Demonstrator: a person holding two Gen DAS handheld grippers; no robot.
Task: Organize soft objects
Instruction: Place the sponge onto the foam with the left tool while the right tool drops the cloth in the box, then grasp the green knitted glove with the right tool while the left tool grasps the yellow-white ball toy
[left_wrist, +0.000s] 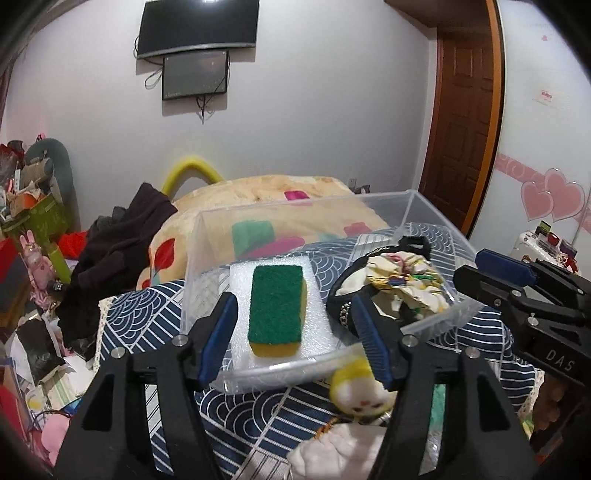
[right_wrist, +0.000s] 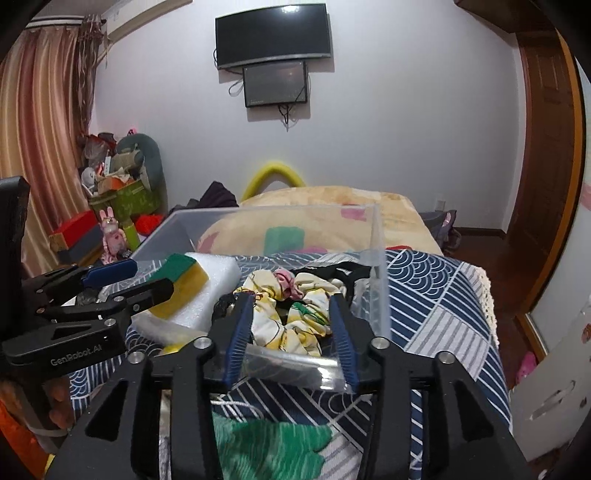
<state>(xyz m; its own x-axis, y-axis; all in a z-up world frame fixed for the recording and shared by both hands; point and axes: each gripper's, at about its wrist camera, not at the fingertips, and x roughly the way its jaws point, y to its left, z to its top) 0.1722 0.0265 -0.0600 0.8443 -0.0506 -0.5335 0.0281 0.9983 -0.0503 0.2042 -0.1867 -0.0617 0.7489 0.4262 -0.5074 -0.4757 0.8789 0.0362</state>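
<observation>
A clear plastic bin (left_wrist: 410, 199) stands on the blue patterned cloth (left_wrist: 147, 310). In it a green-and-yellow sponge (left_wrist: 277, 310) lies on a white foam block (left_wrist: 240, 273), next to a yellow-white floral scrunchie (left_wrist: 406, 280) and a black band (left_wrist: 343, 306). My left gripper (left_wrist: 295, 339) is open and empty, just before the bin's near wall. A yellow-and-white plush toy (left_wrist: 354, 391) lies under its right finger. My right gripper (right_wrist: 291, 339) is open and empty at the bin's near wall, with the scrunchie (right_wrist: 295, 310) between its fingers' line of sight. The sponge (right_wrist: 184, 280) shows at left.
A beige blanket (left_wrist: 266, 199) lies behind the bin. Dark clothes (left_wrist: 122, 243) are heaped at left, with clutter and boxes (left_wrist: 33, 206) on the floor. A green cloth (right_wrist: 266, 443) lies near my right gripper. A wooden door (left_wrist: 461, 122) is at right.
</observation>
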